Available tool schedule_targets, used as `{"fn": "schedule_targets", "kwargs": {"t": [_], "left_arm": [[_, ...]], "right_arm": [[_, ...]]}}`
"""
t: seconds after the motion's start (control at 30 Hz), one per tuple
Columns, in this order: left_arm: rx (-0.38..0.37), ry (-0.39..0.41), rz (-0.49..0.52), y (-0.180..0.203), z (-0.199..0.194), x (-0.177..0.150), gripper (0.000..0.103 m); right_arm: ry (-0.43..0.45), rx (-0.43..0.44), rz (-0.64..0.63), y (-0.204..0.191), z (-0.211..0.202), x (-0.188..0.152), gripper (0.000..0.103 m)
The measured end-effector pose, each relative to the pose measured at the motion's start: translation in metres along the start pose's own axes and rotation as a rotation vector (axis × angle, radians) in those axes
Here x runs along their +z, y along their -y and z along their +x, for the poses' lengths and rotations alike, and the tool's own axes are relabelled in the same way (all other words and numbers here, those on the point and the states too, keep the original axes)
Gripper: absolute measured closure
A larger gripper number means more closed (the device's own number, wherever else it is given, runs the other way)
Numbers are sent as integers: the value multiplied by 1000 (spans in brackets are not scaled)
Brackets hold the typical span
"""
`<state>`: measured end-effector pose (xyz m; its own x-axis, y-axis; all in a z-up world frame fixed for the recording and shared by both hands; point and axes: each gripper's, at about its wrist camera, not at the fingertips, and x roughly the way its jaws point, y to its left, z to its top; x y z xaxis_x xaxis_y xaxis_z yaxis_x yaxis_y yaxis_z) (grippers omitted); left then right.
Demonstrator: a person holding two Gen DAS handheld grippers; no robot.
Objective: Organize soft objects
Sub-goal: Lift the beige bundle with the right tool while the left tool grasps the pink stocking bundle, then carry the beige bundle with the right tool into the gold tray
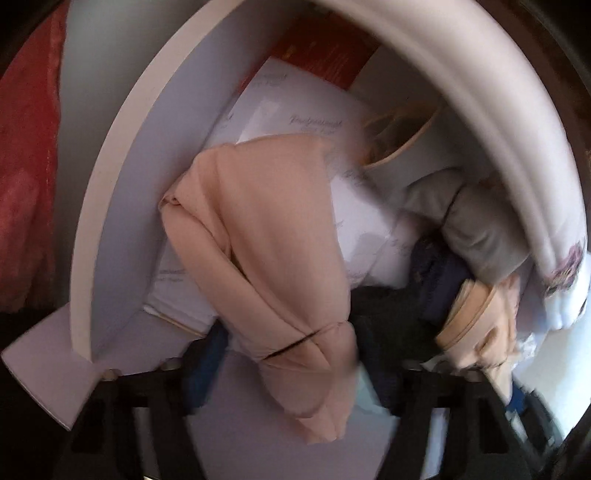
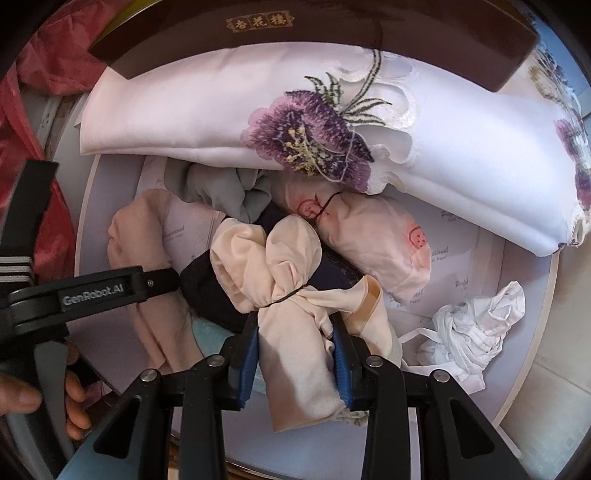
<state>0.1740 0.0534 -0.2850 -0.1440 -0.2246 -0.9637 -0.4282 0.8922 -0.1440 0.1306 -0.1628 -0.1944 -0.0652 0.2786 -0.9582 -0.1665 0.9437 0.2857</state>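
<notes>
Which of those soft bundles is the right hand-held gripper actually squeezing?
The right hand-held gripper is squeezing the peach bundle tied with a dark thread. The pink bundle with red button prints and the crumpled white cloth lie untouched beside it.

The dark brown box at the top of the right wrist view carries three gold Chinese characters, 杏花楼, on a small gold-framed label. The black arm of the left gripper bears "GenRobot.AI" in pale letters. The white paper sheets under the clothes repeat a faint script watermark that looks like "Professional", with a smaller line beneath too blurred to read.
</notes>
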Motion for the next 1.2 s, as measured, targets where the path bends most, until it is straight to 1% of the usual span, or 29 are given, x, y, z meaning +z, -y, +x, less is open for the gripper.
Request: {"fn": "schedule_targets", "kwargs": {"t": [0.03, 0.13, 0.27, 0.33, 0.43, 0.53, 0.63, 0.73, 0.83, 0.87, 0.97, 1.03, 1.2], "left_arm": [[-1, 8, 33, 1, -3, -1, 45], [49, 65, 159, 16, -16, -9, 51], [134, 142, 294, 33, -24, -20, 51], [154, 162, 330, 34, -19, -25, 51], [166, 143, 314, 27, -8, -26, 51], [148, 135, 290, 21, -8, -23, 51], [157, 140, 316, 18, -6, -23, 52], [174, 149, 348, 25, -2, -28, 52], [164, 150, 336, 25, -4, -30, 52], [161, 149, 332, 30, 0, -22, 52], [162, 153, 336, 30, 3, -22, 52], [166, 154, 341, 30, 5, -24, 52], [165, 149, 331, 26, -5, -27, 52]], "right_arm": [[-1, -1, -5, -1, 1, 0, 67], [-5, -2, -9, -4, 6, 2, 67], [-3, 9, -3, -5, 10, 3, 67], [-3, 23, 9, -2, 11, 2, 67], [6, 32, 19, 2, 12, 2, 67], [21, 30, 20, 6, 13, 0, 70], [32, 28, 23, 8, 12, -6, 71], [42, 21, 31, 8, 8, -13, 72], [39, 25, 45, 10, 2, -19, 73], [38, 33, 53, 11, -1, -22, 73], [56, 58, 87, 17, -14, -27, 73], [80, 81, 116, 21, -25, -32, 73], [157, 127, 160, 26, -56, -43, 73]]}}
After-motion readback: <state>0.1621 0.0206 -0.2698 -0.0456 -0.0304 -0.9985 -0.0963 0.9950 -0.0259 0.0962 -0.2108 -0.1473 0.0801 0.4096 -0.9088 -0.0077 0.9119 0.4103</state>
